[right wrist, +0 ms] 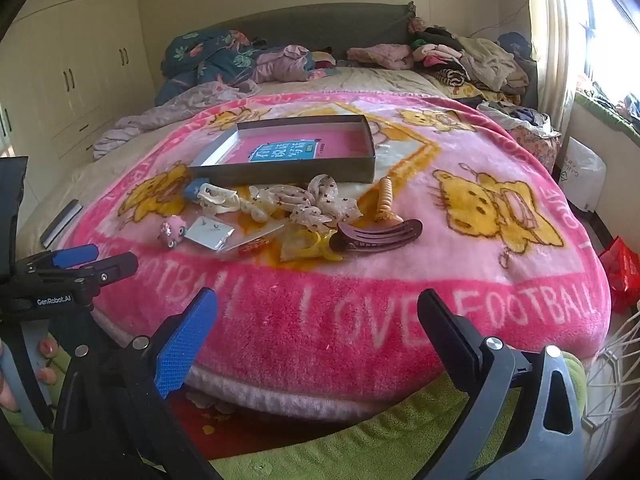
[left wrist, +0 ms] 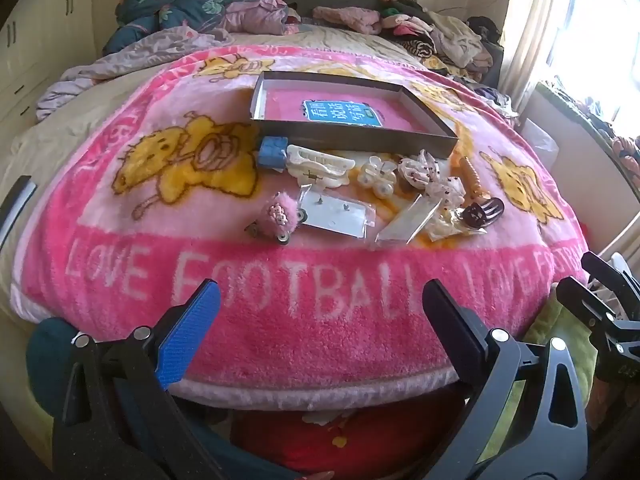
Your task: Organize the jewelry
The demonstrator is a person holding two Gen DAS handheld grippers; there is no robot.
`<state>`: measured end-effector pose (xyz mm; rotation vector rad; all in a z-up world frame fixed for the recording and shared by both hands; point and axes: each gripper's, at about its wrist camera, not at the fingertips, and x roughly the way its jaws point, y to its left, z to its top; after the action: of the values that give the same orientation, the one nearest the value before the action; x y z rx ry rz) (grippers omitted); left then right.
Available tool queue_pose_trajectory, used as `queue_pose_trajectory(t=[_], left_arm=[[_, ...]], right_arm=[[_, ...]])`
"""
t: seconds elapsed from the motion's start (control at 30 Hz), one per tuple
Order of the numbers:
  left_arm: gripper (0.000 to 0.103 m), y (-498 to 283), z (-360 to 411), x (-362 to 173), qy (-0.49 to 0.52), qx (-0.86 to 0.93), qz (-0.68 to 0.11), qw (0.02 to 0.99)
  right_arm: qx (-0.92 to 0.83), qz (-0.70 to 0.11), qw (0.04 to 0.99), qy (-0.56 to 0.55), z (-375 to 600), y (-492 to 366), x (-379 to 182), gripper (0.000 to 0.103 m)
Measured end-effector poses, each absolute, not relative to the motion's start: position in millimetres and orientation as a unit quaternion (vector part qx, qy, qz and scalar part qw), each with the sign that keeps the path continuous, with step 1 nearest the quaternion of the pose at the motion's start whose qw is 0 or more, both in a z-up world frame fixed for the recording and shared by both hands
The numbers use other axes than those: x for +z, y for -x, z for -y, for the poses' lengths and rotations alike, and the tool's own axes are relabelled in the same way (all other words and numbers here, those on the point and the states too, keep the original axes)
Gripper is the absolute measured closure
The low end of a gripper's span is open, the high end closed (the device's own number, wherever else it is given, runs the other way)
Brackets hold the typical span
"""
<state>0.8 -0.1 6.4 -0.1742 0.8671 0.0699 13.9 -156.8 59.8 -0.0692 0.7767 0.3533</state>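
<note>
Both claws hang at the near edge of the bed, w/ nothing between the fingers. Left claw (left wrist: 320,328) is spread wide, blue pad at 8 o'clock and black finger at 4 o'clock of its view. Right claw (right wrist: 320,332) is wide too, empty, w/ the left claw visible at 9 o'clock in the right wrist view.

Beyond them lies a pink blanket (left wrist: 120,240) w/ "LOVE FOOTBALL" lettering and yellow cartoon figures, spread over the bed.

The jewelry sits in a loose cluster mid-blanket, approx 12 o'clock from both claws, well apart from the fingertips. Nearest the left claw: a fluffy pink hair clip (left wrist: 278,214), then a clear packet w/ earrings (left wrist: 338,216) just beside it at 3 o'clock. Further at 3 o'clock, a second clear packet (left wrist: 404,224). In the right wrist view a dark brown claw clip (right wrist: 380,232) lies nearest, w/ an orange ribbed clip (right wrist: 386,196) touching it at 12 o'clock. A spotted fabric bow (right wrist: 320,200) sits at 9 o'clock of that. A white claw clip (left wrist: 320,164) and a blue block (left wrist: 272,152) lie just in front of the box.

Behind the cluster: a shallow open box (left wrist: 432,112) w/ grey walls, pink floor and a blue label; no jewelry inside.

Far end: heaped clothes and bedding (right wrist: 216,56) by the headboard.
</note>
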Motion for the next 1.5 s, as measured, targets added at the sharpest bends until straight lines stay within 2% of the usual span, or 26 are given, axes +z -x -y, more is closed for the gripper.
queue_pose_trajectory(t=[1.5], left_arm=[[0.008, -1.2, 6.8, 4.3, 0.079, 0.031, -0.415, 0.906]], right_arm=[[0.172, -0.376, 0.910, 0.031, 158.7, -13.2, 59.0, 0.004]])
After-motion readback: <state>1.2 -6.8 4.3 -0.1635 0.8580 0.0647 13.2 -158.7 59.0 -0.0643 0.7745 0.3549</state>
